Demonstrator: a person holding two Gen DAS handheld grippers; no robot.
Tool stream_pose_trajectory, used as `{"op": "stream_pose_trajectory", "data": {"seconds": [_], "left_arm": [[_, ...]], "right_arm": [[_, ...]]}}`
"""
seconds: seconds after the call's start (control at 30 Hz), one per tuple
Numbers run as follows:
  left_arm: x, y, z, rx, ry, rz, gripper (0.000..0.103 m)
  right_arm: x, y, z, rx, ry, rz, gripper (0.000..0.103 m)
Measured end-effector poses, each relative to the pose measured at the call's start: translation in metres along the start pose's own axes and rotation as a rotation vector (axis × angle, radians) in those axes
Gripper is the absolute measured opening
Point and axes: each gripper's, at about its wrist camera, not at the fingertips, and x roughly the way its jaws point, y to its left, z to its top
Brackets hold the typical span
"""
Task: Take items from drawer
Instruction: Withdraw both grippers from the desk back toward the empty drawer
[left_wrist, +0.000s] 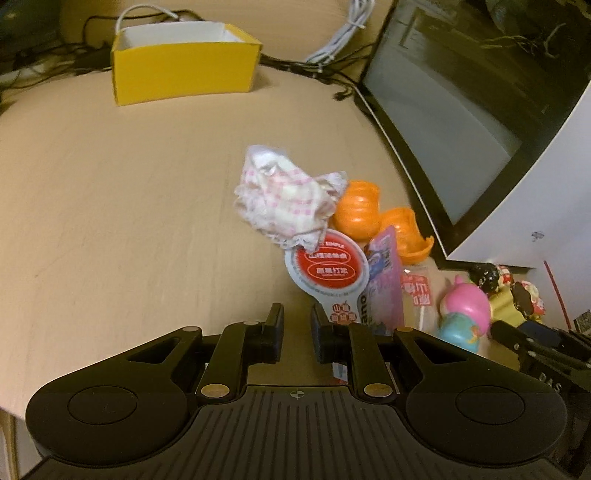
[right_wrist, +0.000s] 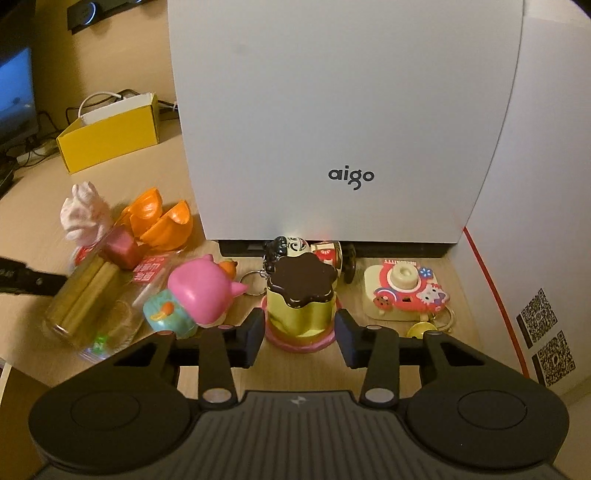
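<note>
- We judge the task well advanced: a pile of items already lies on the desk (left_wrist: 110, 221) near its right edge, beside the white aigo box (right_wrist: 332, 129)
- The pile includes a pink checked cloth (left_wrist: 284, 195), two orange shell halves (left_wrist: 356, 206), a red-and-white tag (left_wrist: 328, 266) and a pink squishy toy (right_wrist: 203, 291)
- Our right gripper (right_wrist: 300, 330) has its fingers closed against the sides of the gold pudding toy (right_wrist: 301, 306), which stands upright on the light wooden tray (right_wrist: 461, 291) in front of the box
- Left on the tray: a camera-shaped keychain (right_wrist: 402, 291) and small figures near its back edge
- Our left gripper (left_wrist: 297, 338) stands narrowly open and holds nothing, above the pile
- The yellow box (left_wrist: 184, 62) at the desk's far edge shows no contents from here
</note>
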Motion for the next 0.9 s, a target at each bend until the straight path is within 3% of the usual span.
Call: {"op": "stream_pose_trajectory", "data": {"seconds": [0.2,0.33,0.43,0.53,0.73,0.9], "left_arm": [[-0.019,0.007,-0.005,0.007,-0.037,0.021,0.018],[-0.055,0.031,-0.021,0.013,-0.093,0.110,0.018],[-0.092,0.062,-0.040,-0.049,-0.138,0.175,0.018],[-0.129,0.093,-0.066,-0.117,-0.176,0.232,0.018],[-0.182,0.138,-0.130,-0.169,-0.222,0.284,0.018],[-0.205,0.141,-0.195,-0.204,-0.184,0.252,0.018]], "right_arm": [[-0.022,0.002,-0.014,-0.008,-0.012,0.023,0.046],[-0.037,0.005,-0.024,0.024,-0.008,0.038,0.048],[-0.061,0.009,-0.030,0.074,-0.030,0.076,0.050],[-0.097,0.026,-0.040,0.085,-0.073,0.135,0.056],[-0.162,0.075,-0.075,-0.041,-0.127,0.190,0.062],[-0.187,0.094,-0.118,-0.103,-0.040,0.202,0.065]]}}
